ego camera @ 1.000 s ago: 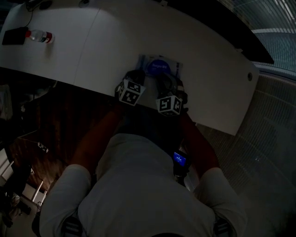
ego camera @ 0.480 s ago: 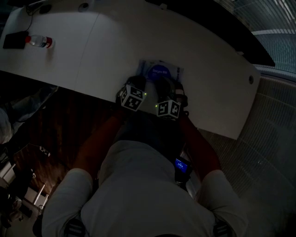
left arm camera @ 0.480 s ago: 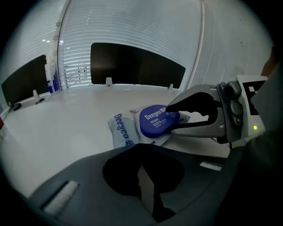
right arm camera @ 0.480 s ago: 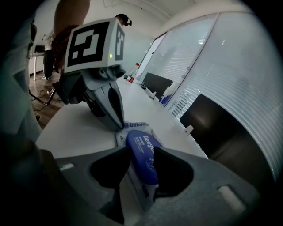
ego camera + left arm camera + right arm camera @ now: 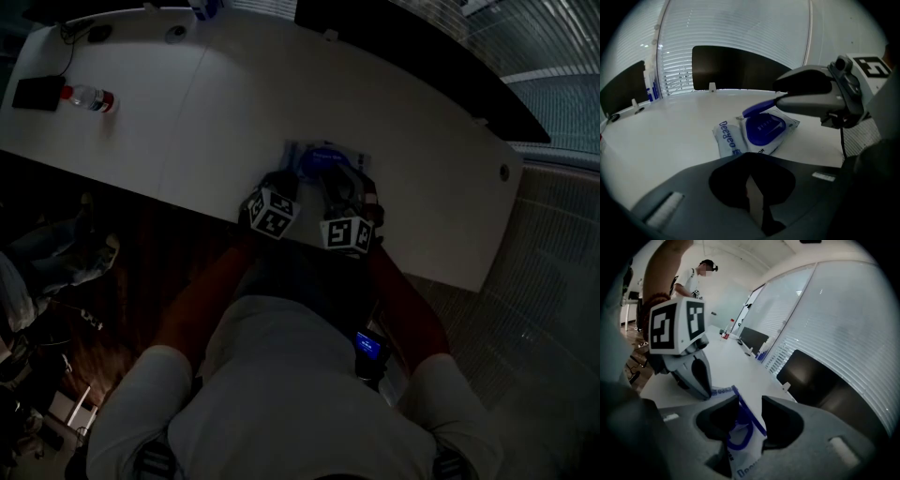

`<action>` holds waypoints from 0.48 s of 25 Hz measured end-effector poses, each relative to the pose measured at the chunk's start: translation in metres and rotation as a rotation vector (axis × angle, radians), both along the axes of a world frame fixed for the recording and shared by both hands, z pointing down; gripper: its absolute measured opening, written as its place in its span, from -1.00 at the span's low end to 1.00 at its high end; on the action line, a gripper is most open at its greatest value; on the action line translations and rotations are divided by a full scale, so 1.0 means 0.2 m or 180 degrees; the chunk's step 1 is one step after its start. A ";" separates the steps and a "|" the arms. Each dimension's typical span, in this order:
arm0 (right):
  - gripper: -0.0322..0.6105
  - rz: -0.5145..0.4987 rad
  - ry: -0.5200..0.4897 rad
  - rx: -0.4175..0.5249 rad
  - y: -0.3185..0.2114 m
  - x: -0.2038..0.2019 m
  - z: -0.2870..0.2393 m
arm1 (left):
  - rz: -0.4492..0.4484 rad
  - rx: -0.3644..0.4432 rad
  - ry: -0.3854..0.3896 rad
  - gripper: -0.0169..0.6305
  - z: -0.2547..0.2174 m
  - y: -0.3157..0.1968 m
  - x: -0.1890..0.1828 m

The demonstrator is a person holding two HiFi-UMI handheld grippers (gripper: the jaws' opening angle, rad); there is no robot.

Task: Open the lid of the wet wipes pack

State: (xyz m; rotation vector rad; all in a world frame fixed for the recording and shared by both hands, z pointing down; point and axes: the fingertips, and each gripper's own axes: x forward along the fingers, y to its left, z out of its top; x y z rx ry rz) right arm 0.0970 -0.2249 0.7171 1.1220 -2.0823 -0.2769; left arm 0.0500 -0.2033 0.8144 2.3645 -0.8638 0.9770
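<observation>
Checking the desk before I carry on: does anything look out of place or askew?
On the white wet wipes pack, the blue plastic lid stands half raised, tilted off its frame. Far left on the white table, a small clear plastic bottle lies on its side.

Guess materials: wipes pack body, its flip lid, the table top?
Wipes pack: soft plastic film, it seems; white, slight sheen, creased and pillowy, with printed lettering.
Flip lid: looks like rigid moulded plastic, blue and glossy; the thin flap keeps its shape while raised.
Table top: probably laminate or painted board; flat white, smooth, soft reflections. Core not visible.
</observation>
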 end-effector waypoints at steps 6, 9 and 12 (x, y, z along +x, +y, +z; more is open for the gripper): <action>-0.42 0.0217 -0.0115 0.0104 -0.25 0.08 -0.10 | -0.0007 -0.0007 0.0039 -0.94 -0.01 0.00 0.01; -0.42 0.0276 -0.0135 0.0077 -0.37 0.11 -0.09 | -0.0008 -0.0019 0.0063 -0.94 -0.02 0.00 0.01; -0.42 0.0310 -0.0085 -0.0002 -0.46 0.15 0.00 | 0.0003 -0.0037 0.0082 -0.94 -0.01 0.00 0.01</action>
